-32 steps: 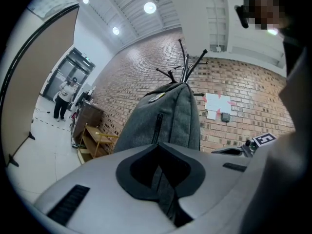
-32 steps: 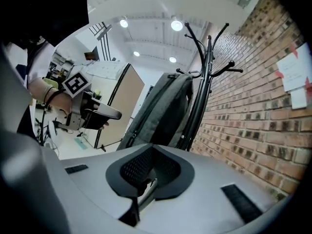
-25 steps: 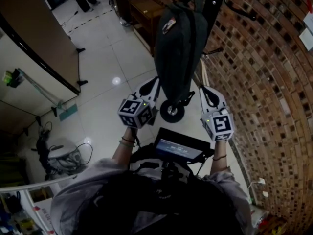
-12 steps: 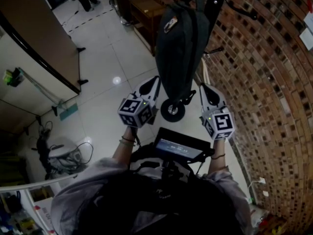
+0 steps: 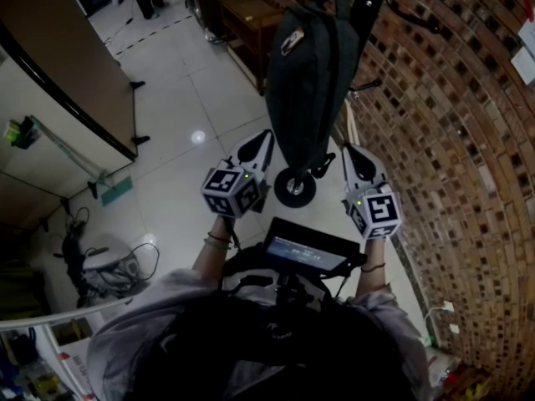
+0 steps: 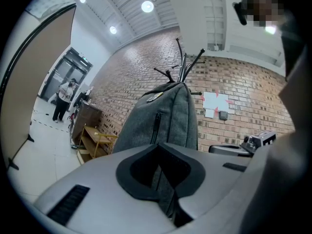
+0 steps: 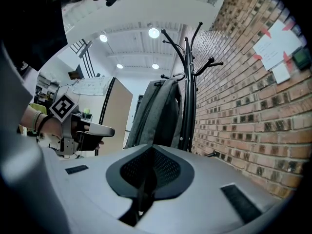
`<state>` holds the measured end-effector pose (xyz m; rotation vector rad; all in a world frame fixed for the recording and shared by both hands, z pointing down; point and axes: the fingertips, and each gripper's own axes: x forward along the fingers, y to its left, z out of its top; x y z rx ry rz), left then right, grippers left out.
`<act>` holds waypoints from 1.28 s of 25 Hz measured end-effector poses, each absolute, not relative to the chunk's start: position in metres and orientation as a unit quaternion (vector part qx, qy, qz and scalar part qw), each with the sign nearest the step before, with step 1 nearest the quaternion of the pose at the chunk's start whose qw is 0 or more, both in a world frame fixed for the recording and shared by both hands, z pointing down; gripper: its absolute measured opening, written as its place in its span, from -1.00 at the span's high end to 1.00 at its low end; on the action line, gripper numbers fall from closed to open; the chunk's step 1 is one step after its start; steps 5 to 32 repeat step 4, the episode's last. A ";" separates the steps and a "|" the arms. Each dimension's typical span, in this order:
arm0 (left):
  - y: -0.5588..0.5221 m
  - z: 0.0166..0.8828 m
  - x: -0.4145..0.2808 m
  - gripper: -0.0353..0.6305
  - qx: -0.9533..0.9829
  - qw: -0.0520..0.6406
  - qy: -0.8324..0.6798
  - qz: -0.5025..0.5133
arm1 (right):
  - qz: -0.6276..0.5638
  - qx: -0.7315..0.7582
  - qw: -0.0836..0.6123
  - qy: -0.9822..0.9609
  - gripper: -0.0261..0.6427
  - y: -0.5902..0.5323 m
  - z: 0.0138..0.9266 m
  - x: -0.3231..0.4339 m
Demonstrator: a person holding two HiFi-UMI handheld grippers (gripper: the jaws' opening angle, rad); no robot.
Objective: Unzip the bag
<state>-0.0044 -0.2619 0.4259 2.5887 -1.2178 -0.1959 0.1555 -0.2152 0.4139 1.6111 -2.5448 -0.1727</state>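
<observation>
I see a red brick wall (image 5: 468,140) with a few sheets of paper (image 6: 216,103) stuck to it and a black coat stand (image 7: 187,82) just beside it. A glossy pale tiled floor (image 5: 180,98) spreads out from that wall; a low wooden shelf unit (image 5: 242,19) sits against the wall farther along, and a brown partition (image 5: 67,57) stands well apart from it. Round ceiling lights (image 7: 154,32) glow in the white ceiling above.

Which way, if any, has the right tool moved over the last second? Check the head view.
No. The right tool keeps its spot beside the black wheel below the hanging backpack, at most rolling slightly.
</observation>
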 end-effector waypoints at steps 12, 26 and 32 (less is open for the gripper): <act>-0.261 0.427 -0.006 0.87 0.895 0.138 -0.419 -0.068 | -0.049 0.535 0.060 -0.841 0.89 -0.214 0.416 0.155; -0.261 0.427 -0.006 0.87 0.895 0.138 -0.419 -0.068 | -0.049 0.535 0.060 -0.841 0.89 -0.214 0.416 0.155; -0.261 0.427 -0.006 0.87 0.895 0.138 -0.419 -0.068 | -0.049 0.535 0.060 -0.841 0.89 -0.214 0.416 0.155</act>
